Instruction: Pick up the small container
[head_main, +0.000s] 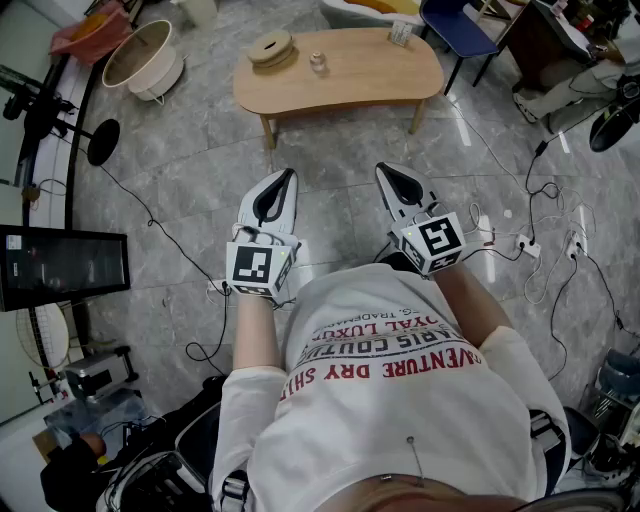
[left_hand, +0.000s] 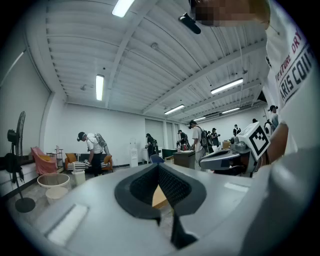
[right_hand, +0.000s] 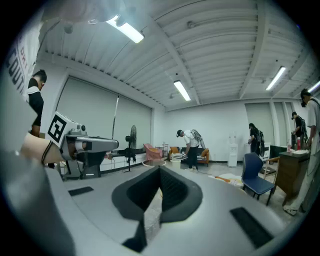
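- A cream tub (head_main: 145, 55) stood on the grey floor (head_main: 330, 150), off to the left of the low wooden table (head_main: 370, 75); from above only its pale inner wall and bottom showed.
- The small container (head_main: 318, 63) stood upright near the middle of the tabletop; it was just right of a round wooden piece (head_main: 270, 47) and apart from it.
- It looked short, round and glassy; it was too small to tell whether anything was in it.
- A small pale item (head_main: 401, 33) sat near the table's far edge, toward its right end; I could not make out what it was.
- A blue chair (head_main: 455, 25) stood beyond that end of the table; cables (head_main: 530, 250) trailed across the floor to the person's right.
- Both grippers were held side by side in front of the person's chest, pointing roughly level toward the table; a stretch of floor lay between them and it, so both were well apart from the small container.
- The left gripper (head_main: 288, 178) had its fingers (left_hand: 142, 187) drawn together, tips meeting, with nothing gripped; only a sliver of the wooden table showed through the gap behind the tips.
- The right gripper (head_main: 386, 172) looked the same; its fingers (right_hand: 176, 192) were closed tip to tip, holding and touching nothing; floor showed through the slit.
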